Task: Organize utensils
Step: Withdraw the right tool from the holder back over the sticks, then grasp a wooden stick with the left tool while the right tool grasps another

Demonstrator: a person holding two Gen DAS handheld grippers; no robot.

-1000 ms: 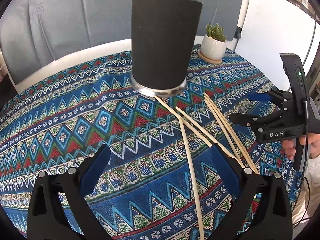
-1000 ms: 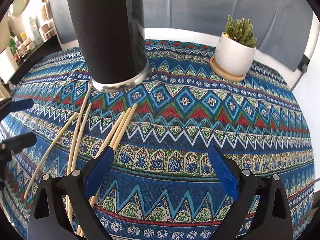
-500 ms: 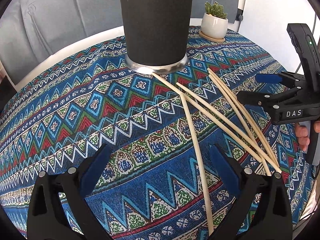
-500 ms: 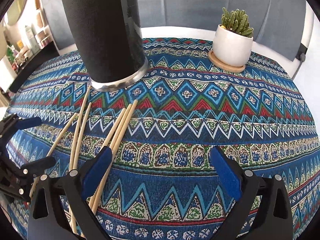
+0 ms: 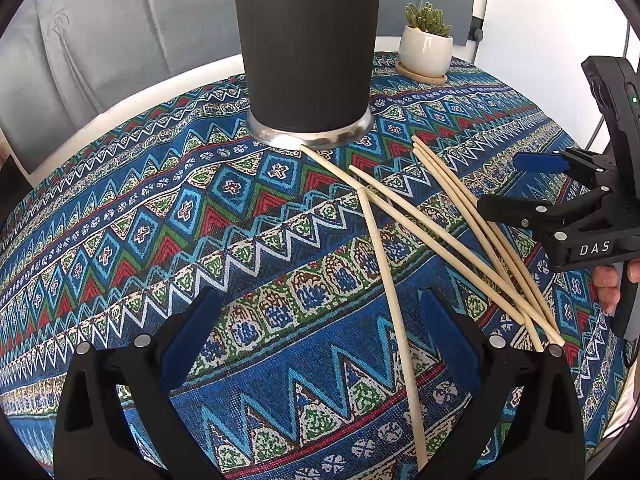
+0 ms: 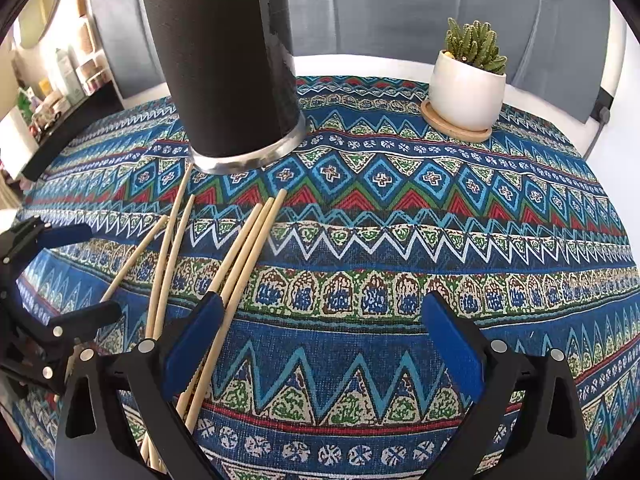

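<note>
A tall black holder with a silver base (image 5: 306, 52) stands on the patterned cloth; it also shows in the right wrist view (image 6: 228, 68). Several wooden chopsticks (image 5: 436, 224) lie loose on the cloth in front of it, fanned toward the right; they show in the right wrist view (image 6: 240, 256) at lower left. My left gripper (image 5: 320, 328) is open and empty, low over the cloth near one chopstick. My right gripper (image 6: 320, 328) is open and empty; its left finger is over a pair of chopsticks. It also shows in the left wrist view (image 5: 520, 184).
A small cactus in a white pot on a wooden coaster (image 6: 466, 88) stands at the back right of the round table. The table edge (image 5: 120, 108) curves behind the holder. A grey sofa is beyond. A shelf with bottles (image 6: 60, 80) is at far left.
Both grippers have moved down and closer to the table. The holder now fills more of the left view, its top out of frame. The right gripper has come nearer the chopsticks.
</note>
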